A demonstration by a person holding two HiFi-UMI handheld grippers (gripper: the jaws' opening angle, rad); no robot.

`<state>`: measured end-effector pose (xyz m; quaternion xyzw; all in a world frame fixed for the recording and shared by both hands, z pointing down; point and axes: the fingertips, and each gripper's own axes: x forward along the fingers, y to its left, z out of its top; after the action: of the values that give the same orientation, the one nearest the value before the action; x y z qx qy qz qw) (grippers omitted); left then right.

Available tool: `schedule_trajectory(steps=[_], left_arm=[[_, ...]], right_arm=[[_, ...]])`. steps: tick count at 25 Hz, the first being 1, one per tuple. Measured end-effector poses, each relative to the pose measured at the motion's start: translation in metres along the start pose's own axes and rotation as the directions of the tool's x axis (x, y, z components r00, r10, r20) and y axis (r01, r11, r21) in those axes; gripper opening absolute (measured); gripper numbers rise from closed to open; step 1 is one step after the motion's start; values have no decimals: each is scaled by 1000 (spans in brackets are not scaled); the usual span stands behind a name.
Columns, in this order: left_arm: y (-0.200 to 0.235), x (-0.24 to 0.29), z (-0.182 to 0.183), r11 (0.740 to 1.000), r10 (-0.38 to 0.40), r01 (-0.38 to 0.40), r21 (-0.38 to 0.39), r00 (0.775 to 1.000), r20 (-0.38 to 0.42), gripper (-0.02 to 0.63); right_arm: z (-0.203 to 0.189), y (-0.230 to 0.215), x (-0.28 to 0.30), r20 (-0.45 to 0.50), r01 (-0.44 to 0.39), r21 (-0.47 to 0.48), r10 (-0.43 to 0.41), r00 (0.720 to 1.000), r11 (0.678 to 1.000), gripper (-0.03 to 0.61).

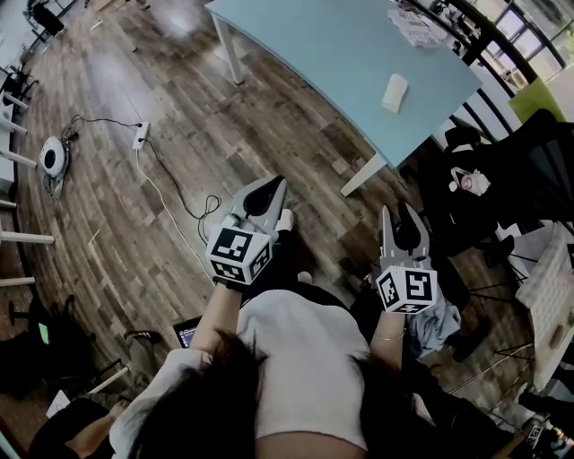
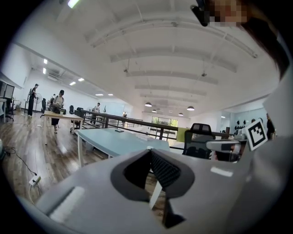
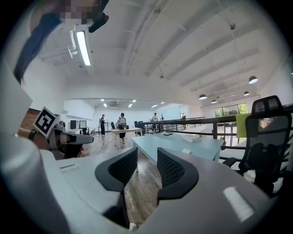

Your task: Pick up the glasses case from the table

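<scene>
The glasses case [image 1: 395, 92], a small white oblong, lies near the front right edge of the light blue table [image 1: 341, 54]. In the right gripper view the case [image 3: 186, 151] is a pale speck far ahead on the table [image 3: 174, 145]. Both grippers are held over the wooden floor, well short of the table. My left gripper [image 1: 274, 186] points toward the table leg; its jaws [image 2: 150, 151] meet at the tips with nothing in them. My right gripper [image 1: 400, 213] stands open, a clear gap between its mesh pads [image 3: 147, 154], and holds nothing.
A white stack [image 1: 417, 25] sits on the table's far right. Black office chairs [image 1: 529, 170] crowd the right side. A power strip with a cable [image 1: 141, 134] and a round device [image 1: 54, 157] lie on the floor at left. People stand far off [image 2: 57, 107].
</scene>
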<state>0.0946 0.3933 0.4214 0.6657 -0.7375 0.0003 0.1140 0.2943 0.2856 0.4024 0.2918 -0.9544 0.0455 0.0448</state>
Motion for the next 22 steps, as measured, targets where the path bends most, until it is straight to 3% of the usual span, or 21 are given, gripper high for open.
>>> schedule_trajectory(steps=[12,22], left_arm=[[77,108,41,998,-68,68,10,998,-5,58],[135,166,63,995,-98,98,16,995,-2,58]], right_arm=[[23,-24,130,-16,17,18,-16,1000,1000,178],[26,-39,207,-46,57,50,-55,997,997,247]])
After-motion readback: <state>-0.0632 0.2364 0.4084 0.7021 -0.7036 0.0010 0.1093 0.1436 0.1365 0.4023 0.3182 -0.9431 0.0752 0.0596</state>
